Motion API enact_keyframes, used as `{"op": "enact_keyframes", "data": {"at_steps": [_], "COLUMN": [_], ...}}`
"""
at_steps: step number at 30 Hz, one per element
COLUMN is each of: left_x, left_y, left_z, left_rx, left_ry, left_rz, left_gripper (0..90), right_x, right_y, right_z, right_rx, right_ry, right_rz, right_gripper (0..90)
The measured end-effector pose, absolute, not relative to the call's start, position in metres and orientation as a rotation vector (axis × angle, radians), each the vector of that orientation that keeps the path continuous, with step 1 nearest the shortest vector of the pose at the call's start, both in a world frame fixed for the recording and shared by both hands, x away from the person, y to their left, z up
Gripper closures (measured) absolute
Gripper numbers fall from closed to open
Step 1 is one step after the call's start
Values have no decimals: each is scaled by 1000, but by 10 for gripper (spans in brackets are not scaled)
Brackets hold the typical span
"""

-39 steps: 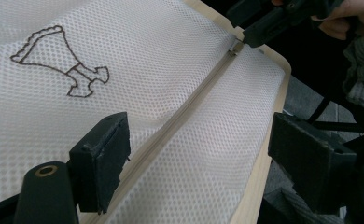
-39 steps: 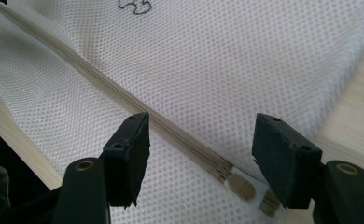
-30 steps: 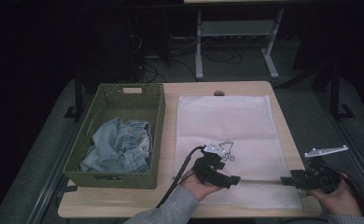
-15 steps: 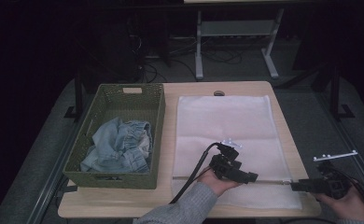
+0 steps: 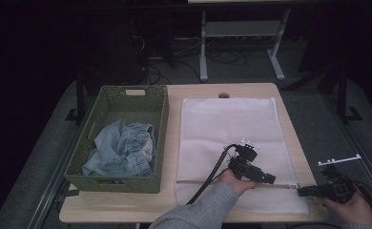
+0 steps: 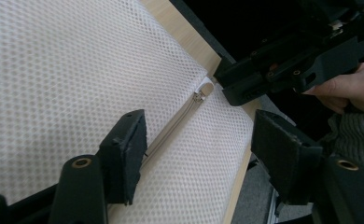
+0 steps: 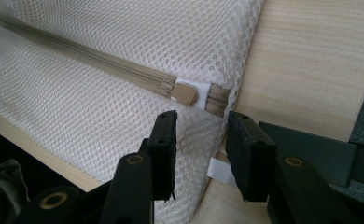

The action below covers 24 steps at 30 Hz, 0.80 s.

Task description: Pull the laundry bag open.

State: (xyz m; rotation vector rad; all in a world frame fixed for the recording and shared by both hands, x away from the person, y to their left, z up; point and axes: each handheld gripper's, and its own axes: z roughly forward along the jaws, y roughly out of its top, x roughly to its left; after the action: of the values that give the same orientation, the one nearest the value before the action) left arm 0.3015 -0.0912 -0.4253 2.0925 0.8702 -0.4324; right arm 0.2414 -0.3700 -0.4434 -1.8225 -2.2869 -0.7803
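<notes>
A white mesh bag (image 5: 232,143) lies flat on the counter (image 5: 289,119), next to a green basket (image 5: 122,138) with blue clothes. The left gripper (image 6: 194,149) has just been closing, its jaws apart over the zipper (image 6: 180,116). The right gripper (image 7: 199,140) has just been closing too, its jaws around the bag's corner but not pinching it yet.

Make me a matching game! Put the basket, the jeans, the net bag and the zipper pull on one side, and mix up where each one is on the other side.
1 green basket
2 blue jeans
3 white mesh bag
4 zipper pull

a inside the basket
b at the bag's corner by the table's right edge
c left part of the table
d flat on the table, right of the basket

Pairs: 1-c, 2-a, 3-d, 4-b
</notes>
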Motion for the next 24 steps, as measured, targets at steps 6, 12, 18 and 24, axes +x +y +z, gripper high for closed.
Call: {"op": "enact_keyframes", "data": {"at_steps": [6,12,18,24], "left_x": [297,300,303,302], "left_y": [-106,-118,-124,-135], "left_z": [-436,-447,-452,-458], "left_rx": [2090,2068,2004,2023], "left_ry": [845,950,1001,1014], "left_rz": [-512,-536,-588,-598], "left_gripper": [385,313,254,272], "right_x": [242,244,244,245], "right_y": [-368,-365,-365,-365], "right_z": [-446,-448,-450,-451], "right_rx": [-1827,-1831,-1847,-1824], "right_ry": [-2292,-2330,-2335,-2339], "right_rz": [-755,-747,-736,-749], "right_gripper": [611,649,741,817]}}
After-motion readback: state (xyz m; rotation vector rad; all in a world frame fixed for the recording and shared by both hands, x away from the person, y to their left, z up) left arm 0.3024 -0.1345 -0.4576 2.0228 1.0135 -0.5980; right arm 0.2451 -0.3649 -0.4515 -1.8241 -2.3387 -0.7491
